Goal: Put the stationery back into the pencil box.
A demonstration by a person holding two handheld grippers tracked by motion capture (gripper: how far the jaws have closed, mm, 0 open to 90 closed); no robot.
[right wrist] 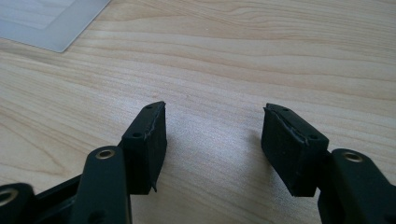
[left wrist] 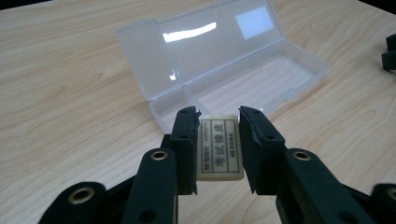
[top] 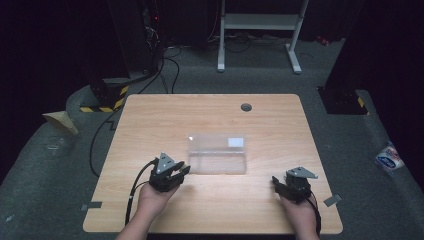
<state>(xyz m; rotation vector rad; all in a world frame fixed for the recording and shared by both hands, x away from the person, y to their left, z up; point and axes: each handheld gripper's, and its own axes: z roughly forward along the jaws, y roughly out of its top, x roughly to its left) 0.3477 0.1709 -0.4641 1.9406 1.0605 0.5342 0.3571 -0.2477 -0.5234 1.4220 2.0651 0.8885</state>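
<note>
A cream eraser (left wrist: pixel 219 148) with black printed characters sits clamped between the pads of my left gripper (left wrist: pixel 218 116), which is shut on it just above the table. Beyond it lies a clear plastic case (left wrist: pixel 219 56), its lid folded back and its tray bare. In the high view the same case (top: pixel 217 153) rests mid-table, and the left gripper (top: pixel 181 170) hovers at its lower left corner. My right gripper (right wrist: pixel 212 122) stands open over bare wood with nothing between its jaws. It rests near the table's front right (top: pixel 278 183) in the high view.
The wooden table (top: pixel 150 120) has a round cable grommet (top: pixel 246 107) near its far edge. A corner of the case (right wrist: pixel 51 23) lies at the top left of the right gripper view. Cables, a white desk frame (top: pixel 260 30) and dark stands lie on the floor beyond.
</note>
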